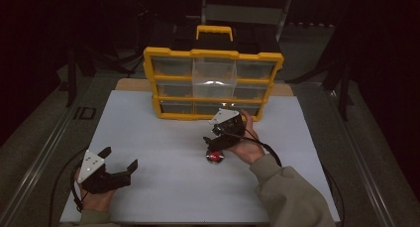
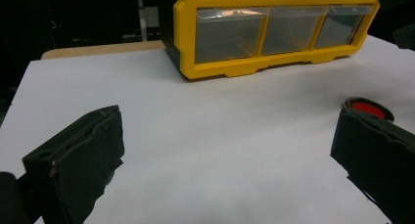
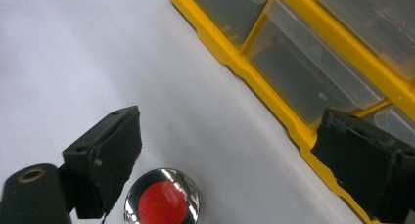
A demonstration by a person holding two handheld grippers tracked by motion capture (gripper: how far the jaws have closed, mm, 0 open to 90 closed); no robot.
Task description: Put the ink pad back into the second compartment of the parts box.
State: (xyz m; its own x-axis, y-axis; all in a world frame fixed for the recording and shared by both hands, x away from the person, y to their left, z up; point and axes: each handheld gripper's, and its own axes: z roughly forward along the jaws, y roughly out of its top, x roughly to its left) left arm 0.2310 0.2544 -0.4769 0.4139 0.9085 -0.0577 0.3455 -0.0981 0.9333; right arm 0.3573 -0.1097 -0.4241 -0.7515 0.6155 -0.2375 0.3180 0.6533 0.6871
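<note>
A small round piece with a red centre and shiny chrome rim (image 1: 215, 157) (image 2: 367, 108) (image 3: 163, 202) lies on the white board. My right gripper (image 1: 211, 140) (image 3: 230, 131) hovers just over it, jaws open and wide apart. The piece sits low between them, close to the left jaw, and neither pad presses on it. My left gripper (image 1: 120, 158) (image 2: 230, 121) rests at the board's near left corner, open, with nothing between its jaws. In the left gripper view the red piece peeks out just above the right-hand jaw, farther off.
A yellow organizer with clear drawers (image 1: 213, 83) (image 2: 274, 33) (image 3: 293, 126) stands at the back of the white board (image 1: 163, 138), close behind my right gripper. Its top middle drawer looks pulled forward. Metal rails run along both table sides.
</note>
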